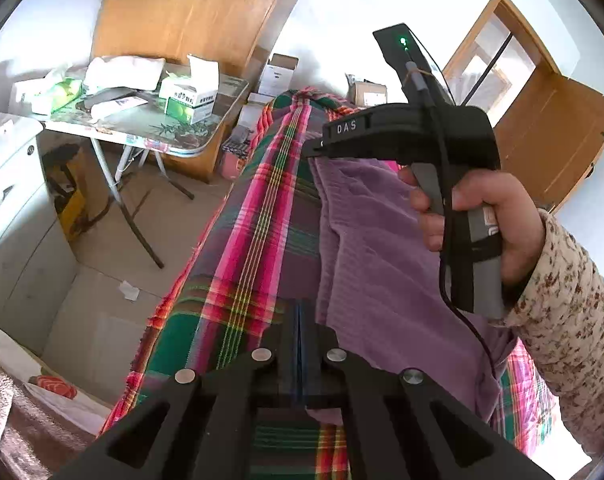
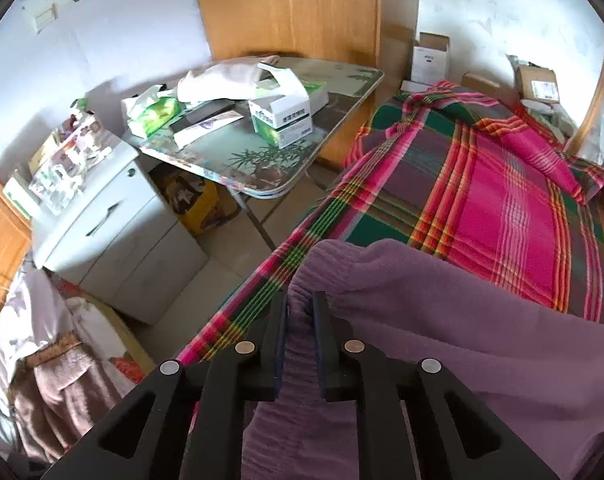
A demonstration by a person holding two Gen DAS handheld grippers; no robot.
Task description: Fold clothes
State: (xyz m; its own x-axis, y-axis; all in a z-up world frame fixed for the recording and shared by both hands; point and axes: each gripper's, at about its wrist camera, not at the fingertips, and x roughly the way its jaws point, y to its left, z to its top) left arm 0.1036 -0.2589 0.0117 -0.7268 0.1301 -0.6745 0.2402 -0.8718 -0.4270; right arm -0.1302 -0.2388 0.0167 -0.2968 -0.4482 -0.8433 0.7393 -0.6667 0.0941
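A purple ribbed garment point(image 1: 381, 248) is held up over a bed with a pink and green plaid sheet point(image 1: 262, 200). In the left wrist view my left gripper point(image 1: 300, 312) is at the bottom, its fingers pressed together on the garment's near edge. Farther along, a hand in a floral sleeve point(image 1: 481, 216) holds my right gripper point(image 1: 315, 151), which pinches the garment's upper edge. The right wrist view shows my right gripper point(image 2: 300, 308) shut on a bunched ribbed hem of the purple garment point(image 2: 461, 320), with the plaid sheet point(image 2: 501, 200) beyond it.
A folding table point(image 1: 174, 140) point(image 2: 270, 176) piled with boxes and tissue packs stands left of the bed. A white cabinet point(image 1: 14, 208) point(image 2: 114, 232) is nearer on the left. A wooden wardrobe point(image 1: 182, 8), cardboard boxes point(image 2: 537, 84) and an open door point(image 1: 549, 132) lie beyond.
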